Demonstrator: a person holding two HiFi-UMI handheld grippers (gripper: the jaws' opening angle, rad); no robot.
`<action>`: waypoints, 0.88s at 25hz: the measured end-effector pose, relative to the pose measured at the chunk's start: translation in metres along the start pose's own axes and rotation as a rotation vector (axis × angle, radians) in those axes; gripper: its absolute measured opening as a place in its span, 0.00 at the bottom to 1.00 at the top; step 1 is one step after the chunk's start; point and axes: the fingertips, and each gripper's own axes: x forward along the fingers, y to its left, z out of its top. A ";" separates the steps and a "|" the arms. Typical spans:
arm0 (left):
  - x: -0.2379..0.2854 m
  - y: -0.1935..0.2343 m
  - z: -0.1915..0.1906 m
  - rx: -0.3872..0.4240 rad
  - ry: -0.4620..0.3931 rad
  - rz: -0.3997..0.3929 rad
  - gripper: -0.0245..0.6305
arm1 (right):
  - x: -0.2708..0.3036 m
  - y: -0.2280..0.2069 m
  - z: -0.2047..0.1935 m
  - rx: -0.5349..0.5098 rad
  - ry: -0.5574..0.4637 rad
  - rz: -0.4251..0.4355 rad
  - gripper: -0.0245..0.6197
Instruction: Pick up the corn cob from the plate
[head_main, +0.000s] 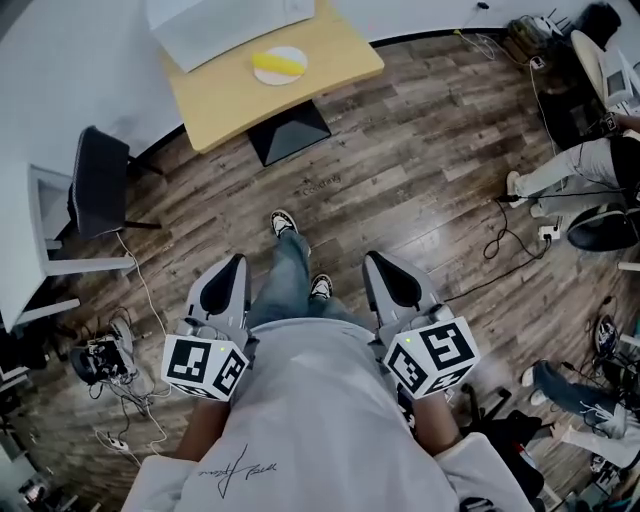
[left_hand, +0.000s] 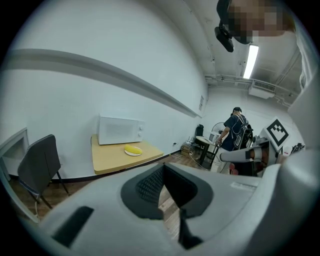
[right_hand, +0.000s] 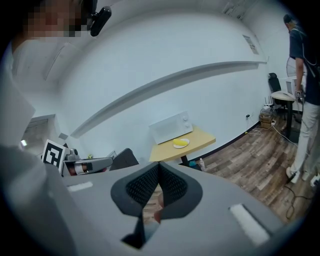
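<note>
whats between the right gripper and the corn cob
Head view: bare wood floor, then the table's dark base and tabletop edge. Nothing else stands between the right gripper and the corn cob.

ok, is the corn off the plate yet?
No, the corn lies on the white plate on the table, next to the microwave.

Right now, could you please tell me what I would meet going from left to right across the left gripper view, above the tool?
dark chair → corn cob on its plate → small round table → standing person
</note>
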 end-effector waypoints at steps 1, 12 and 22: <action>0.007 0.001 0.004 0.002 -0.001 -0.007 0.03 | 0.004 -0.004 0.005 -0.001 0.001 -0.006 0.06; 0.076 0.057 0.045 -0.002 -0.008 -0.009 0.03 | 0.085 -0.029 0.042 -0.005 0.042 -0.010 0.06; 0.145 0.131 0.095 -0.006 0.032 -0.036 0.03 | 0.189 -0.037 0.096 0.018 0.054 -0.021 0.06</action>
